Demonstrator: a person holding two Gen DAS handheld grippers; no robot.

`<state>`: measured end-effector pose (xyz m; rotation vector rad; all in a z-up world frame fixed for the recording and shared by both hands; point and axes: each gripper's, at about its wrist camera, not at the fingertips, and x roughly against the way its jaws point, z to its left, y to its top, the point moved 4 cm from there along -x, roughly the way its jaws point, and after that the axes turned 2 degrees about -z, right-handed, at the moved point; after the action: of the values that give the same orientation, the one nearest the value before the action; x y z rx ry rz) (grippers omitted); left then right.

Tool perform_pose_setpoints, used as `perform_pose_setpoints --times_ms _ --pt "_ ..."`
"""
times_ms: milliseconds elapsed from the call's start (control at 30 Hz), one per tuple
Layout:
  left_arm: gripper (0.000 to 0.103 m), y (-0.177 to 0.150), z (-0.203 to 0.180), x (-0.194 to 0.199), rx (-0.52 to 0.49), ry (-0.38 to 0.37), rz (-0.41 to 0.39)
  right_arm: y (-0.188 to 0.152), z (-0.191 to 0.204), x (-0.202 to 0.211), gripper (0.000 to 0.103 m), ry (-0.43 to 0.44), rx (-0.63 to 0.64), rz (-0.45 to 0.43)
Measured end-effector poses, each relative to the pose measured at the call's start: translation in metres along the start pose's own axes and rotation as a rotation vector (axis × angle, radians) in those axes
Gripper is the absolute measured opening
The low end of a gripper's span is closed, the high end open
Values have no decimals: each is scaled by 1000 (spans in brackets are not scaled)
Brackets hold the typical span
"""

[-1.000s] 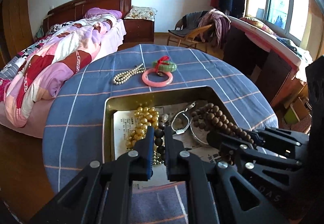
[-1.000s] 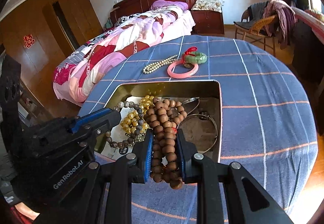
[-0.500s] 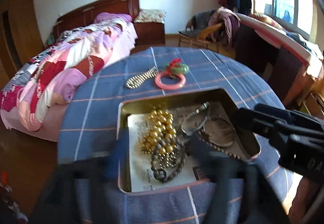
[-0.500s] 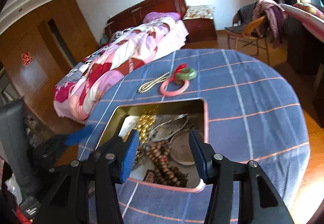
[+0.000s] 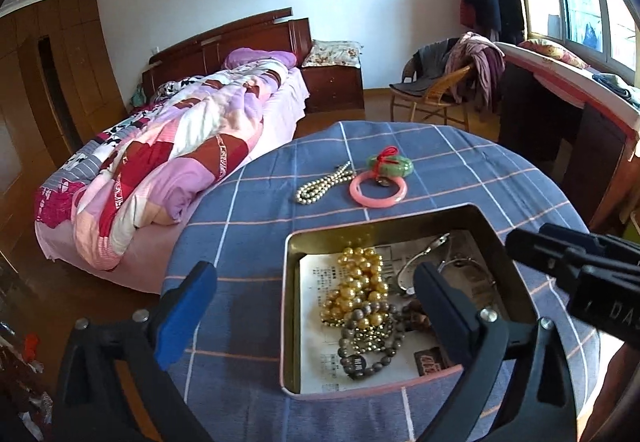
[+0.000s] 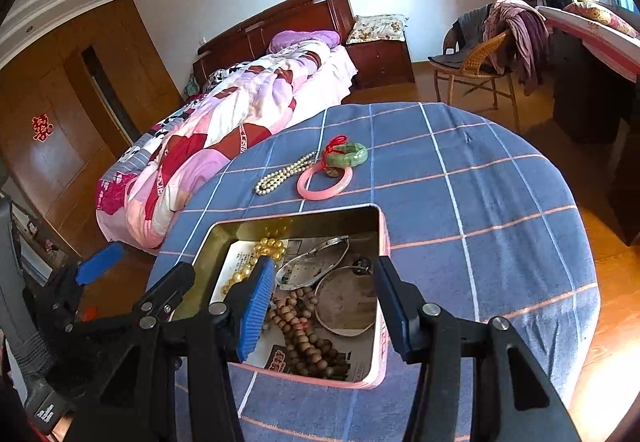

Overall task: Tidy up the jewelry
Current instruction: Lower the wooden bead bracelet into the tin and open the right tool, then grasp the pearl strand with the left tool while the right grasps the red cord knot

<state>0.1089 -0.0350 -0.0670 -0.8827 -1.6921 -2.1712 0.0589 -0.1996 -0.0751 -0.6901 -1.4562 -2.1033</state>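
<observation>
A: So both strands got dropped? A second earlier each gripper was clamped on beads.

B: Yep. The left gripper point(image 5: 316, 306) was opening wide and empty, the right gripper point(image 6: 324, 306) half-spread, nothing held (brown beads point(image 6: 308, 338) in the tin point(image 6: 382, 238)). The pink bangle point(image 5: 378, 190) sat near the table's far edge.

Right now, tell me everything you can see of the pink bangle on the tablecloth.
The pink bangle is a smooth, glossy closed ring, like plastic or stone. It lies flat on the blue checked tablecloth, beyond the open tin. A green bangle with red cord rests at its far rim; a small dark object sits inside. A pearl strand lies beside it, apart. Neither gripper touches it.
</observation>
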Motion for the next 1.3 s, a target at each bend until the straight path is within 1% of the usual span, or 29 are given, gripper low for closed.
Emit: perform_pose_setpoints --times_ms 300,500,567,700,767,967,1100,1200,1300 --pt "102 0 4 -12 19 16 34 7 -10 -10 52 -10 -21 18" --pt "102 -6 7 -23 22 7 70 9 -15 -22 52 -15 -30 44" --pt "102 -9 9 -27 26 -3 84 10 -18 -26 52 -21 -28 54" --pt "102 -12 15 -32 30 -69 112 15 -25 -38 52 -35 -22 75" --pt "102 -10 19 -35 38 -77 113 22 -29 -44 52 -38 -18 84" --pt "102 18 44 -47 73 -98 82 50 -38 -67 52 -29 -10 111" --pt "102 39 60 -66 97 -120 76 73 -40 -89 52 -17 18 129" --pt "102 54 66 -85 78 -123 76 87 -40 -108 52 -2 32 143" --pt "101 63 67 -107 52 -127 96 98 -39 -130 52 22 53 173"
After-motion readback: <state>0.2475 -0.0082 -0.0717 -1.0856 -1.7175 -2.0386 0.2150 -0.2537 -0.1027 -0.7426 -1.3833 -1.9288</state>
